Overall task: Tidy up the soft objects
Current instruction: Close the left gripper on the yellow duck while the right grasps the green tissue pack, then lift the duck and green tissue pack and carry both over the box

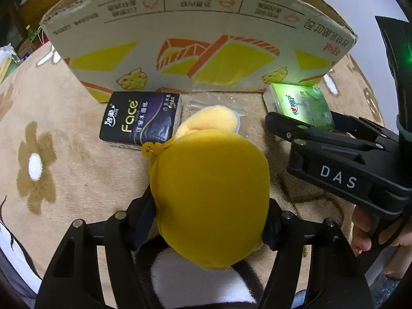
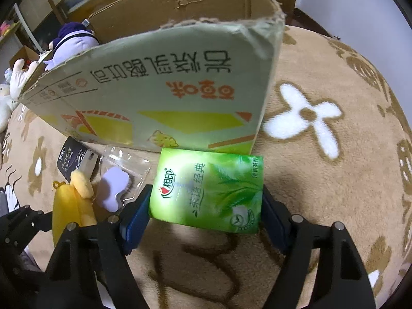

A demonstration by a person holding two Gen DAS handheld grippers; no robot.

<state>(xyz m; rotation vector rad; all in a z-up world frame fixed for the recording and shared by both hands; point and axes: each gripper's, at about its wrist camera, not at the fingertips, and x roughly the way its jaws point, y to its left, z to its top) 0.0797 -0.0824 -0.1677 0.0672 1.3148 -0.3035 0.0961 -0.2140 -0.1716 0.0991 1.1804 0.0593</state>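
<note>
A yellow plush toy (image 1: pixel 211 193) lies on the beige flowered blanket (image 1: pixel 77 170). My left gripper (image 1: pixel 208 213) points down over the toy, and its fingers press the toy's two sides. A green tissue pack (image 2: pixel 208 190) lies flat in front of the cardboard box (image 2: pixel 159 95). My right gripper (image 2: pixel 206 198) straddles the pack, with its blue pads (image 2: pixel 135 219) touching the pack's left and right edges. The pack (image 1: pixel 301 105) also shows in the left wrist view, lit bright green. A black "Face" tissue pack (image 1: pixel 140 121) rests just left of the toy.
A clear plastic pouch holding a lilac item (image 2: pixel 113 188) lies between the toy and the green pack. The open box stands upright close behind, with a purple plush (image 2: pixel 72 41) inside it. White plush toys (image 2: pixel 13 85) sit at the far left. A hand (image 1: pixel 365 234) holds the right gripper.
</note>
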